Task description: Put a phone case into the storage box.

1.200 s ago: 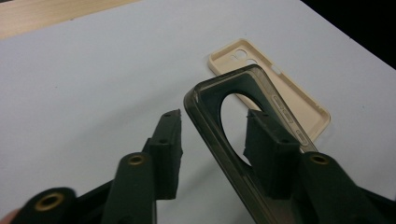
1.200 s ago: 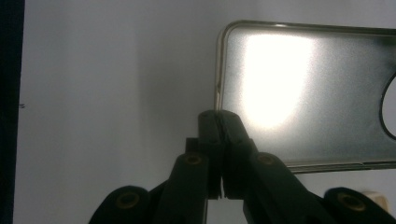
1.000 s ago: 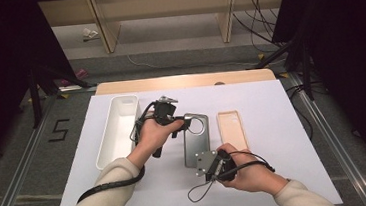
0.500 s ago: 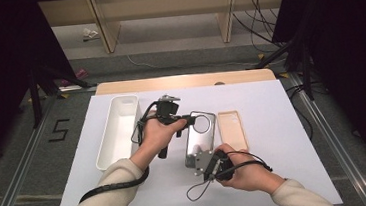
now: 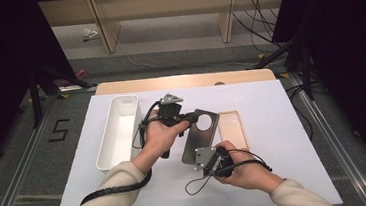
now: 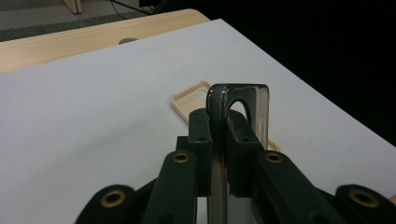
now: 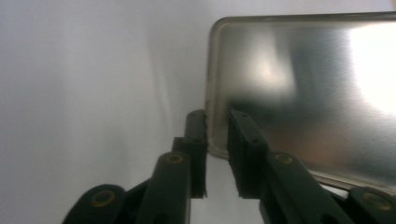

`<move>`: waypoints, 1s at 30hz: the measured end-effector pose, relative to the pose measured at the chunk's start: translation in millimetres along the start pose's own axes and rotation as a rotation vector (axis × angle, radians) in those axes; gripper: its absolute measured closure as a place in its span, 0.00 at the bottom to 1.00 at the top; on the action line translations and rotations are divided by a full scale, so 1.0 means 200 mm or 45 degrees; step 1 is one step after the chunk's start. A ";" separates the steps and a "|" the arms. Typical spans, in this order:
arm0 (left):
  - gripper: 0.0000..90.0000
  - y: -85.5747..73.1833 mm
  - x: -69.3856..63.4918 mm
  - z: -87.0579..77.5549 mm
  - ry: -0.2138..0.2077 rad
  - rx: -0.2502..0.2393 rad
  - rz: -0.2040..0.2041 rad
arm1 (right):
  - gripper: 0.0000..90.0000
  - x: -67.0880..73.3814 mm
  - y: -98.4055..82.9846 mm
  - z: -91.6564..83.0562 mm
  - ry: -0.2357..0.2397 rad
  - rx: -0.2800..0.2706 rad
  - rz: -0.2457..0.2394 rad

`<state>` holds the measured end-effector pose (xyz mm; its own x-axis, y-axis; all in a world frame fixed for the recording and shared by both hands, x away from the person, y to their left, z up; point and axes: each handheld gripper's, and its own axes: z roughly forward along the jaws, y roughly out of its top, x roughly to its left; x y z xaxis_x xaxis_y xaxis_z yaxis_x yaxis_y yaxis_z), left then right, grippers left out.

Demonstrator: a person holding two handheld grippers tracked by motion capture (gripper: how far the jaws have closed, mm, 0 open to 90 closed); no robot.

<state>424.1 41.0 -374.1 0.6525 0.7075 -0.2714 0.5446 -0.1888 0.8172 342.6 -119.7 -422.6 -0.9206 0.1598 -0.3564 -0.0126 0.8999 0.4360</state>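
Jaws of the left gripper (image 5: pixel 187 116) are seen in the high view clamped on the far end of a metal plate (image 5: pixel 201 139), beside its round hole, while the right gripper (image 5: pixel 211 160) meets the plate's near corner. The plate is raised off the white tabletop (image 5: pixel 284 139), apparently so that both ends can be carried at once. A white tray (image 5: pixel 118 131) lies well to the left of the left jaws, and a pale wooden frame (image 5: pixel 233 128) lies flat just beyond the plate, to the right of the left jaws.

In the left gripper view, what the overhead camera cannot resolve is made plain: the left gripper (image 6: pixel 218 140) has both jaws pressed together on the thin edge of the metal plate (image 6: pixel 217 100), which stands edge-on and upright between them. The wooden frame (image 6: pixel 187 100) is seen just past the jaws on the tabletop (image 6: pixel 93 116).

In the right gripper view, the right gripper (image 7: pixel 217 140) is shown with its jaws straddling the corner rim of the metal plate (image 7: pixel 303 84). A gap remains between them, so the grip is judged loose or unfinished; whether the pads touch the metal cannot be told.
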 end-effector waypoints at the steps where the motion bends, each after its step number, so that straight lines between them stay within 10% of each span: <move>1: 0.91 0.00 0.00 0.00 0.007 -0.008 0.015 | 0.77 -0.01 -0.01 0.00 -0.009 -0.007 0.018; 11: 0.91 0.00 0.04 -0.04 0.069 -0.054 0.096 | 0.41 -0.06 -0.08 -0.03 -0.132 -0.113 0.174; 30: 0.91 -0.02 0.14 -0.15 0.131 -0.135 0.153 | 0.29 -0.11 -0.19 -0.06 -0.227 -0.181 0.395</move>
<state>424.2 82.2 -370.4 0.6492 0.7512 -0.1192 0.4039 -0.2077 0.8909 359.3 -162.9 -420.5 -0.8068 0.4952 -0.3224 0.1904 0.7344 0.6515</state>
